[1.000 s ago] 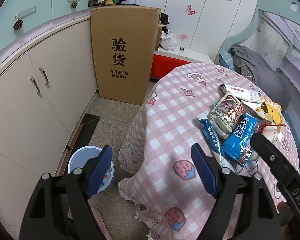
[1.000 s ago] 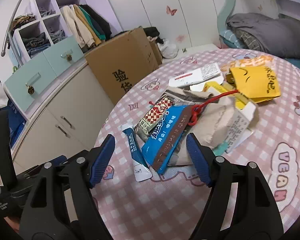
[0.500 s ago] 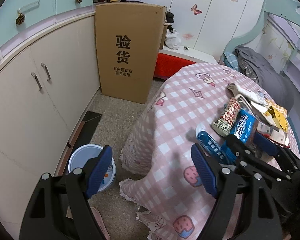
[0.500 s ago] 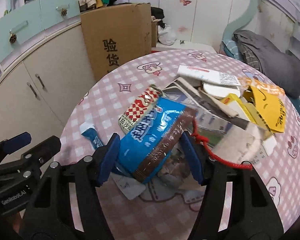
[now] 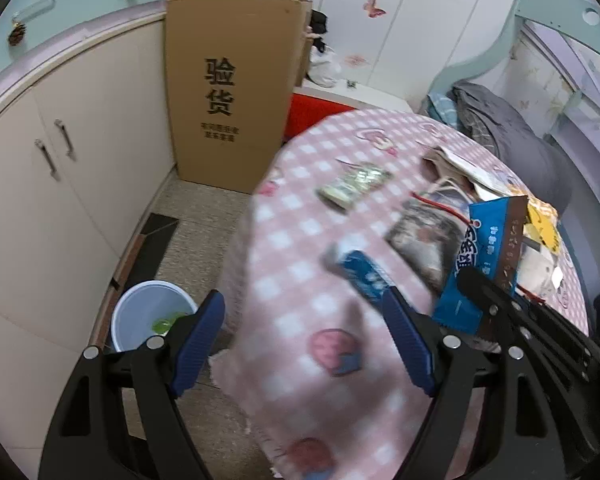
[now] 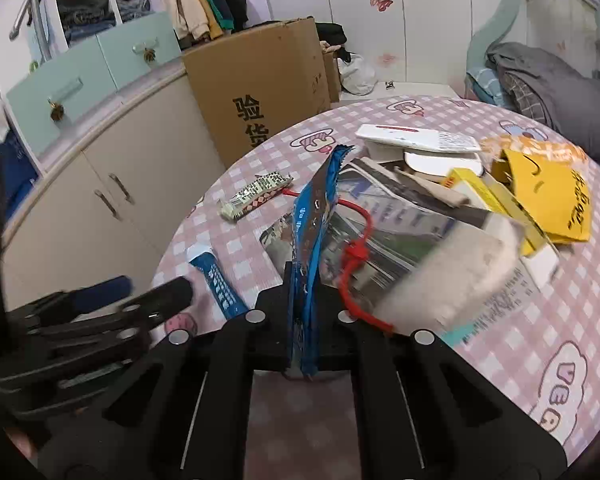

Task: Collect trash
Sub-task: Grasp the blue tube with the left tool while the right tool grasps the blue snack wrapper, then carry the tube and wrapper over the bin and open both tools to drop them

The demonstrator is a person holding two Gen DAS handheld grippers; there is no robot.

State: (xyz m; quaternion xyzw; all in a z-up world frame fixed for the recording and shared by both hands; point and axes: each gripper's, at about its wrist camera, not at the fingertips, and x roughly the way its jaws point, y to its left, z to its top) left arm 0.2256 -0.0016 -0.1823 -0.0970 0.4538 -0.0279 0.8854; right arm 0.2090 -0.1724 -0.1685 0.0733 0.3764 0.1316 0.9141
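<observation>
My right gripper (image 6: pixel 305 280) is shut on a blue snack wrapper (image 6: pixel 314 216) and holds it upright above the table; the wrapper also shows in the left wrist view (image 5: pixel 482 256). My left gripper (image 5: pixel 306 336) is open and empty, at the table's near edge beside a small blue wrapper (image 5: pixel 364 276). More trash lies on the pink checked tablecloth (image 6: pixel 520 344): a chequered snack wrapper (image 6: pixel 256 194), a small blue wrapper (image 6: pixel 220 284), a printed paper bag with red cord (image 6: pixel 384 236), yellow packets (image 6: pixel 540 192) and white boxes (image 6: pixel 416 140).
A pale blue bin (image 5: pixel 150 316) with a green scrap stands on the floor left of the table. A tall cardboard box (image 5: pixel 228 92) and cream cabinets (image 5: pixel 60 184) lie behind it. A bed with grey bedding (image 6: pixel 548 80) is at the far right.
My right gripper has closed on the blue snack wrapper and lifted it off the pile, turning it upright. The left gripper has shifted slightly and stays open.
</observation>
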